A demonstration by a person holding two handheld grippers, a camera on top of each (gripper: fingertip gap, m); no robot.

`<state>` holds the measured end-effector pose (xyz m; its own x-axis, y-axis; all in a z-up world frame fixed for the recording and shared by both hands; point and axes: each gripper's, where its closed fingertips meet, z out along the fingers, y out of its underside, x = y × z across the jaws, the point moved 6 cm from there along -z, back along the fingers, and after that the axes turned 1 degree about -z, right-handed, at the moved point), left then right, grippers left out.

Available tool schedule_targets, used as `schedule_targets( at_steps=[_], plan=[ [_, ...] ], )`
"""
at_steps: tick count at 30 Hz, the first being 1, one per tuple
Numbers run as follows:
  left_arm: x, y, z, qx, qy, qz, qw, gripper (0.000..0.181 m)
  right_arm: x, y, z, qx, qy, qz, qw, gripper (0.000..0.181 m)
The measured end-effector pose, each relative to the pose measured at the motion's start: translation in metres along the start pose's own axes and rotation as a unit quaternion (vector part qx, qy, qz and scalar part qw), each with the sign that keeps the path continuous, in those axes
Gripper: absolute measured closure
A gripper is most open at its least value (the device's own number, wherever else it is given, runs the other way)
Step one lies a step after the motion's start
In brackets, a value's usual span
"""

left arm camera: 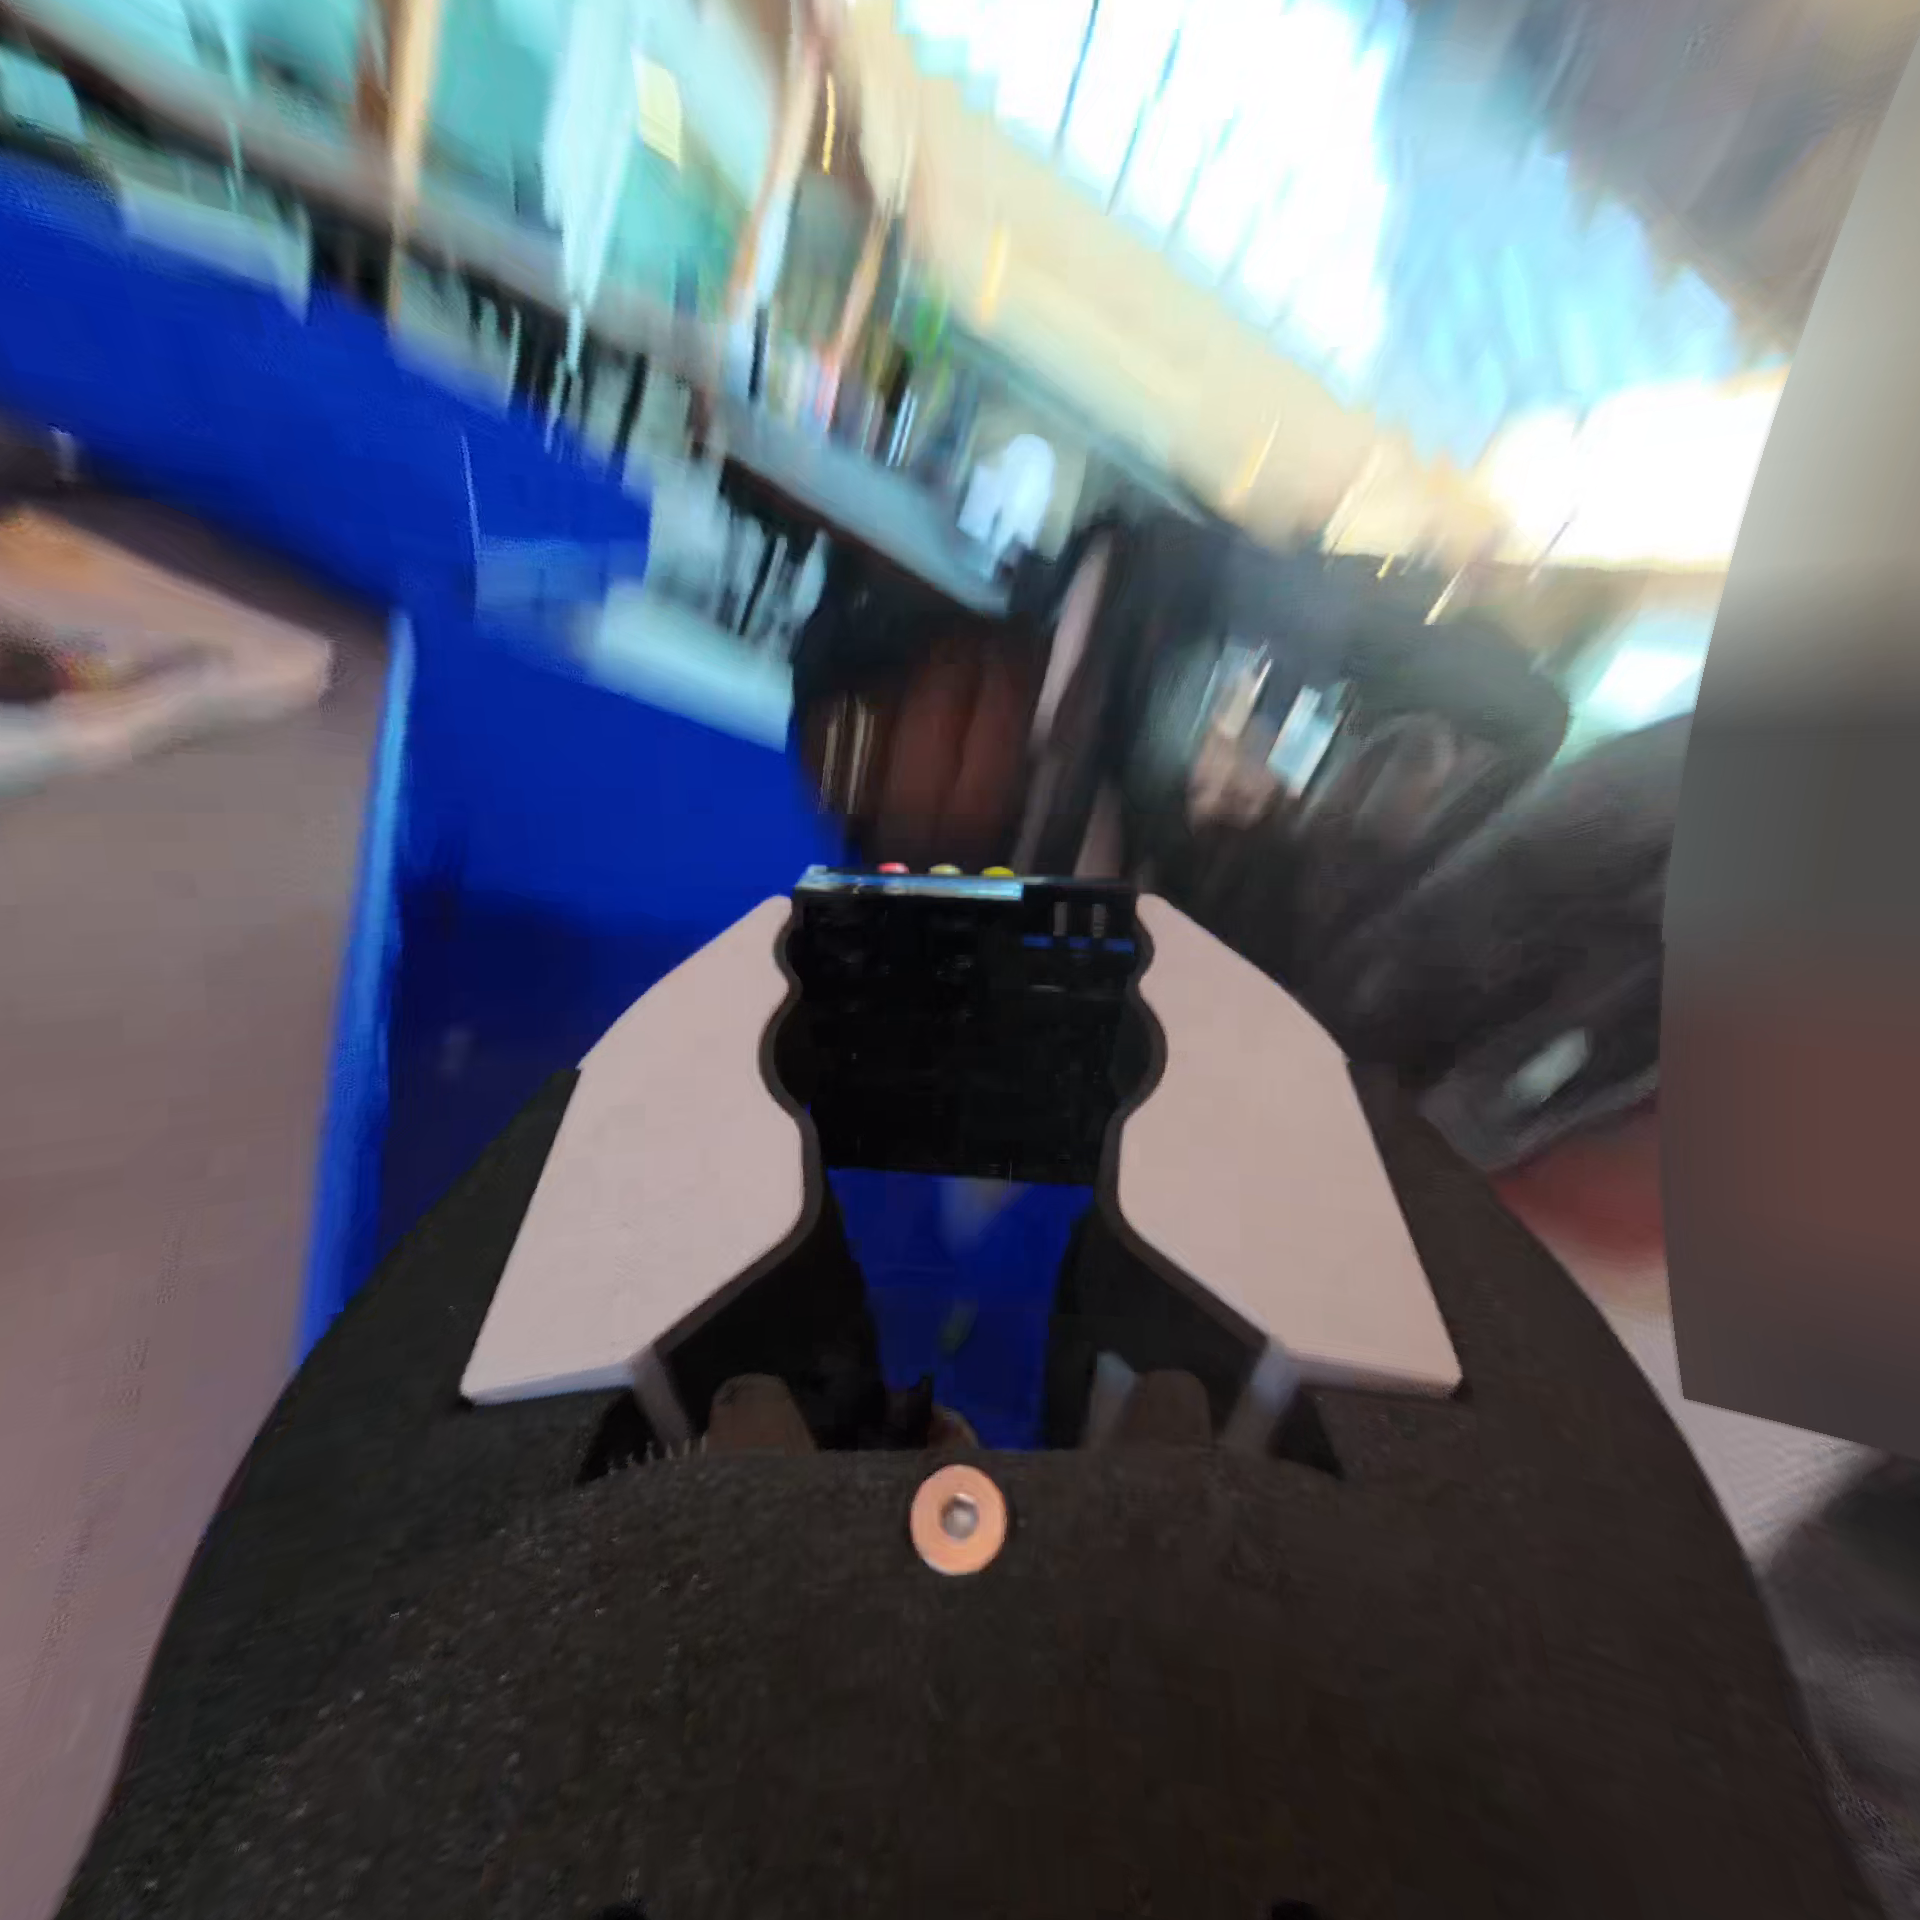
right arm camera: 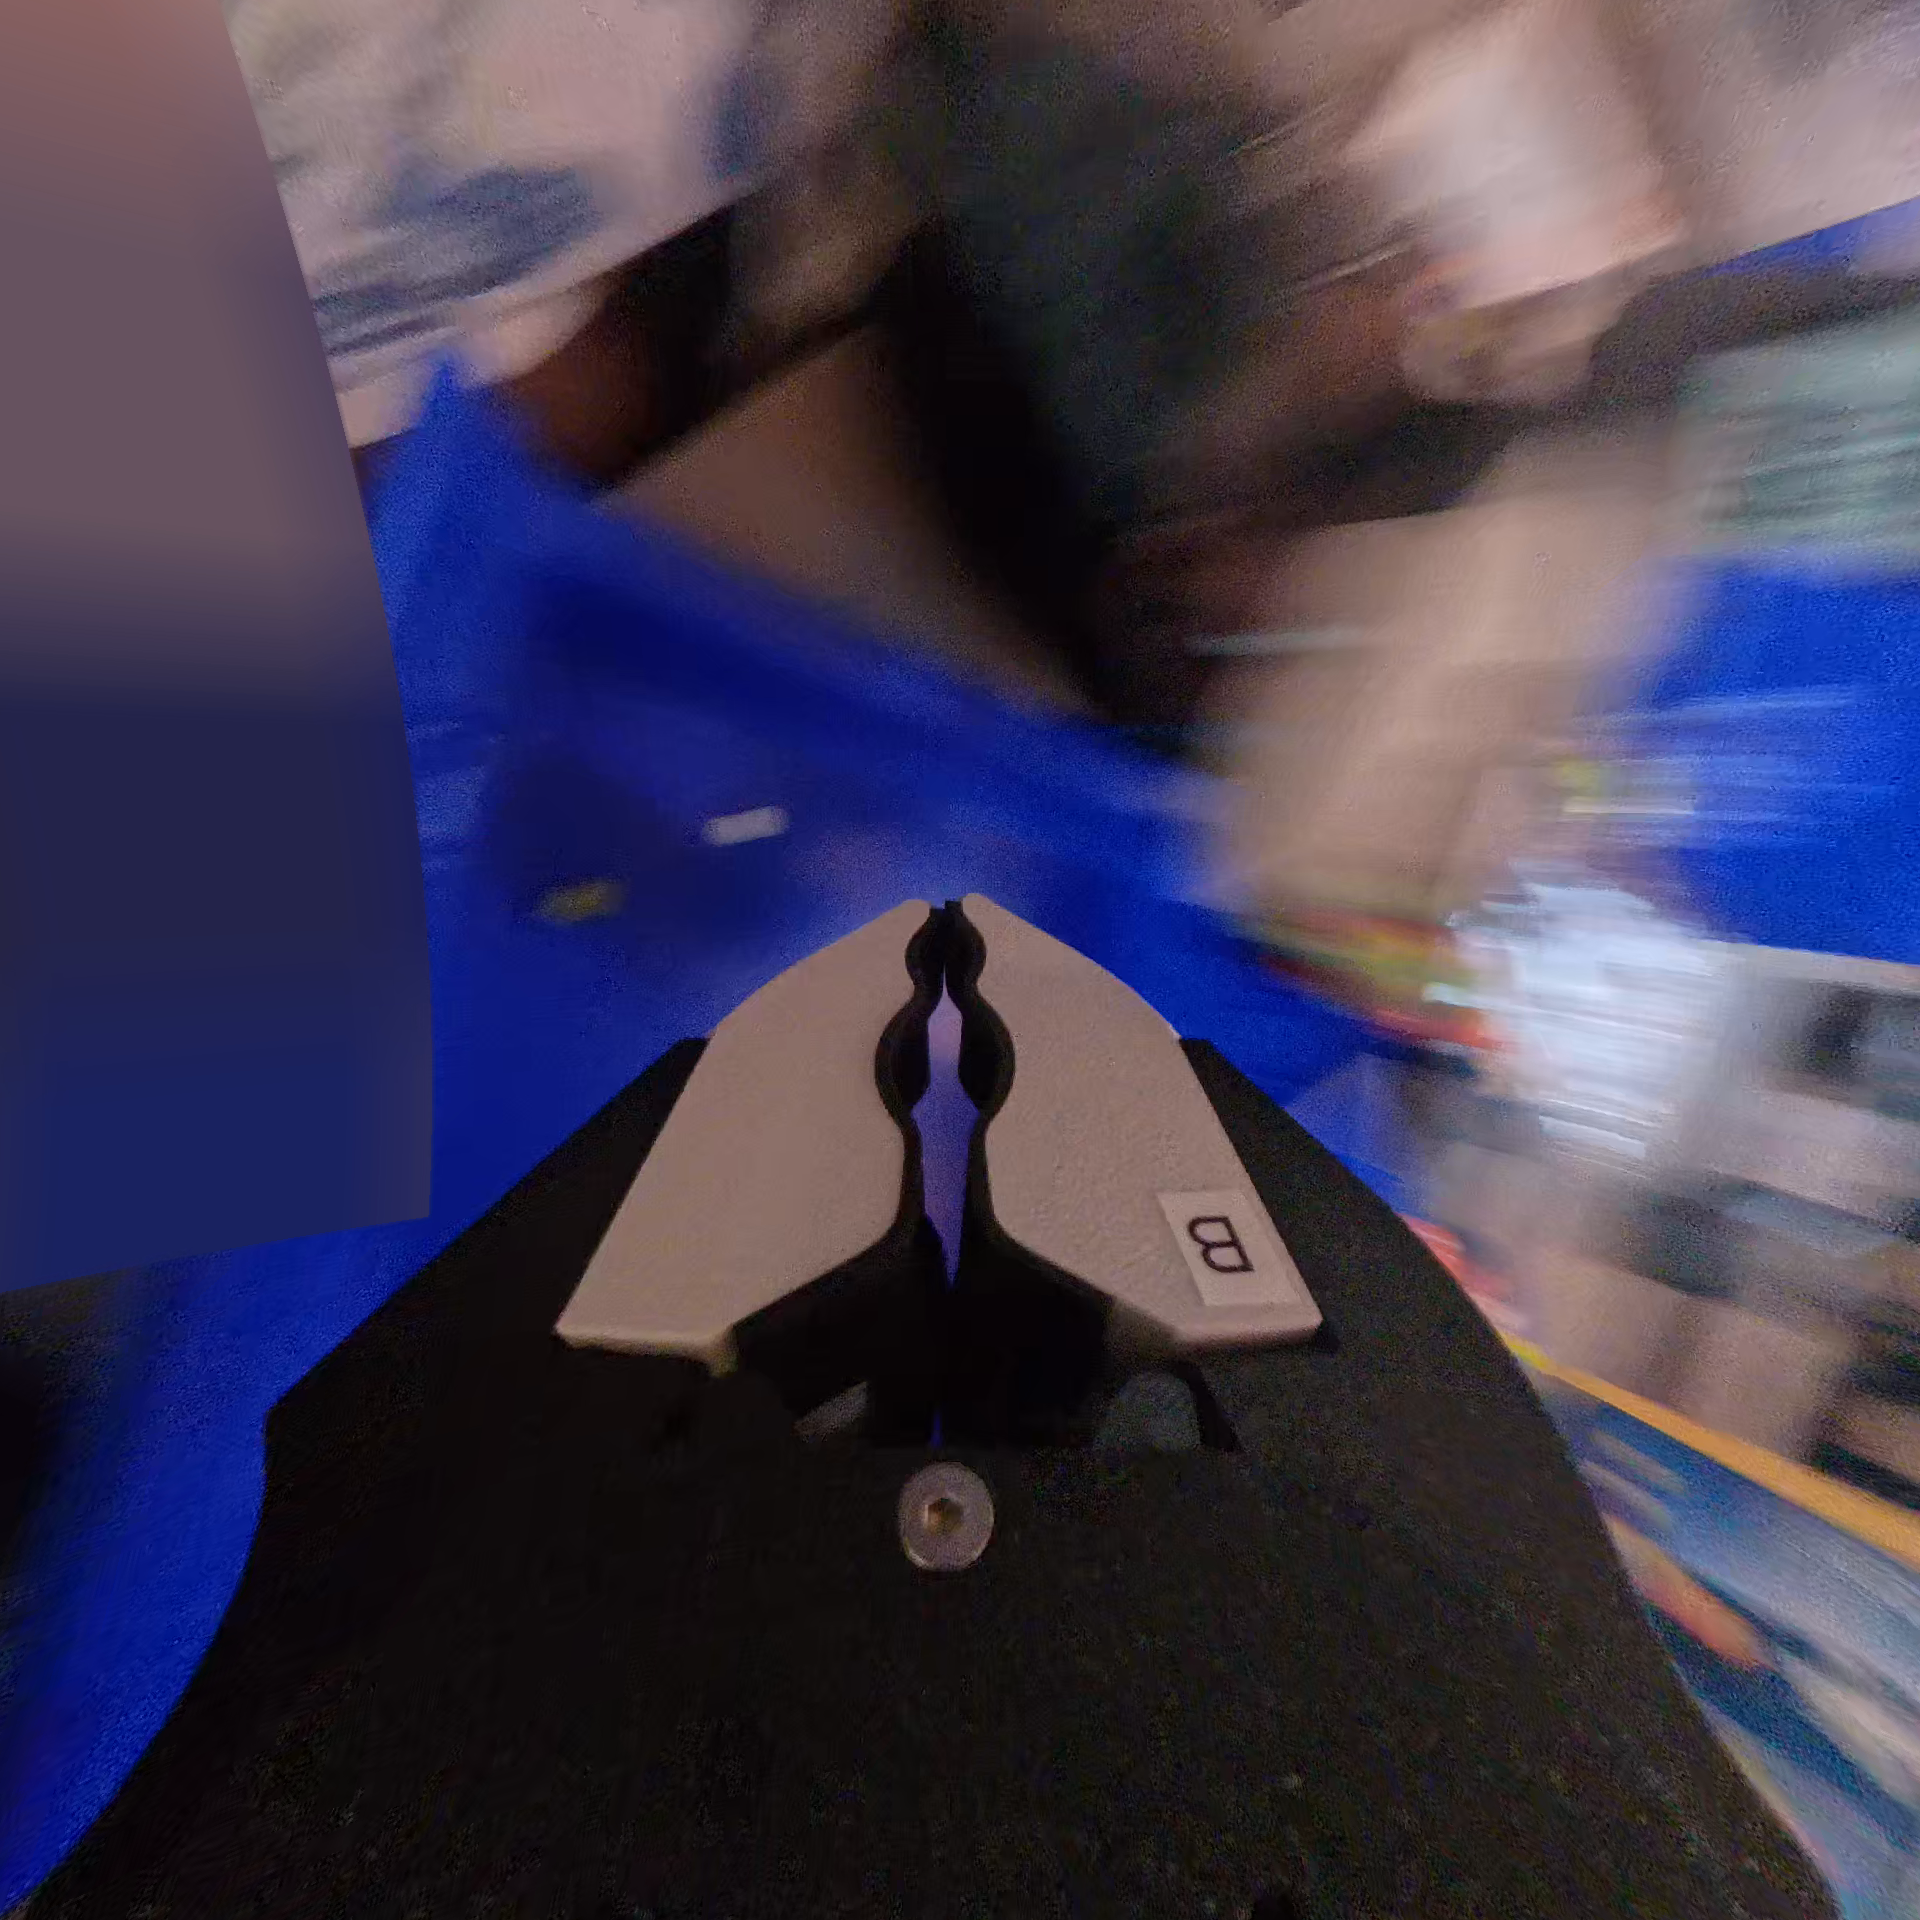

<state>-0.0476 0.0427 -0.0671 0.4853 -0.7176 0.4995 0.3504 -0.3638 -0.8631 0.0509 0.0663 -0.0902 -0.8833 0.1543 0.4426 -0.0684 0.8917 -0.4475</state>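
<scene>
Left gripper [left arm camera: 966, 925] — closed around a black block-shaped part [left arm camera: 961, 1029], which is clamped between the two pale fingers [left arm camera: 665, 1174]. The part is seen as a squat dark rectangle with a rough, pitted face; along its far top edge a thin blue strip is noted, and above that three small studs, one red and two yellow. Slots are visible at its upper right corner. The block is held off any surface, roughly level between the fingertips, its near edge ending above the gap in the gripper's black body.

Behind the held part a blue cloth-covered surface [left arm camera: 260, 416] is seen at left, its corner edge dropping down the frame beside grey floor. Farther off, everything is smeared by motion: shelving and bright windows can be made out, nothing finer.

Right gripper [right arm camera: 948, 914] — pressed together at the tips with nothing between them; only the scalloped gaps lower down are left showing. A white sticker [right arm camera: 1226, 1257] is carried on its right finger. The same blue surface [right arm camera: 644, 727] lies beyond, with two small pale flecks on it, too blurred to identify. To the right a cluttered, multicoloured area is seen, unreadable through blur.
</scene>
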Motion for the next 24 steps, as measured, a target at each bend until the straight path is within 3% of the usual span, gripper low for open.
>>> schedule_targets(
  at_steps=[1,2,3,5,7,8,12,16,24],
  plan=[
    [0.003,-0.026,-0.010,0.044,0.005,0.011,0.999,0.127,-0.020,0.008,0.025,-0.065,-0.079,-0.011,0.995,0.181],
    [-0.007,-0.031,-0.016,-0.009,-0.085,0.096,0.992,0.126,-0.025,0.021,0.036,-0.135,-0.062,-0.072,0.986,0.181],
    [-0.016,-0.023,-0.018,-0.069,-0.128,0.128,0.981,0.126,-0.014,0.029,0.024,-0.145,0.002,-0.093,0.985,0.181],
    [-0.020,-0.002,-0.017,-0.102,-0.094,0.087,0.987,0.126,0.018,0.028,-0.027,-0.038,0.105,0.029,0.993,0.181],
    [-0.018,0.004,-0.017,-0.088,-0.065,0.061,0.992,0.126,0.034,0.016,-0.057,0.018,0.213,-0.003,0.977,0.181],
    [-0.014,0.005,-0.014,-0.083,-0.046,0.056,0.994,0.126,0.037,0.009,-0.061,0.028,0.249,-0.030,0.968,0.170],
    [-0.007,0.017,-0.003,-0.098,-0.003,0.042,0.994,0.126,0.034,-0.009,-0.047,0.071,0.243,-0.030,0.967,0.166],
    [-0.002,0.024,0.002,-0.102,0.004,0.039,0.994,0.126,0.028,-0.005,-0.031,0.047,0.240,-0.039,0.969,0.167],
    [-0.002,0.026,0.007,-0.107,0.009,0.036,0.994,0.126,0.028,-0.005,-0.028,0.049,0.248,-0.031,0.967,0.178]
  ],
)
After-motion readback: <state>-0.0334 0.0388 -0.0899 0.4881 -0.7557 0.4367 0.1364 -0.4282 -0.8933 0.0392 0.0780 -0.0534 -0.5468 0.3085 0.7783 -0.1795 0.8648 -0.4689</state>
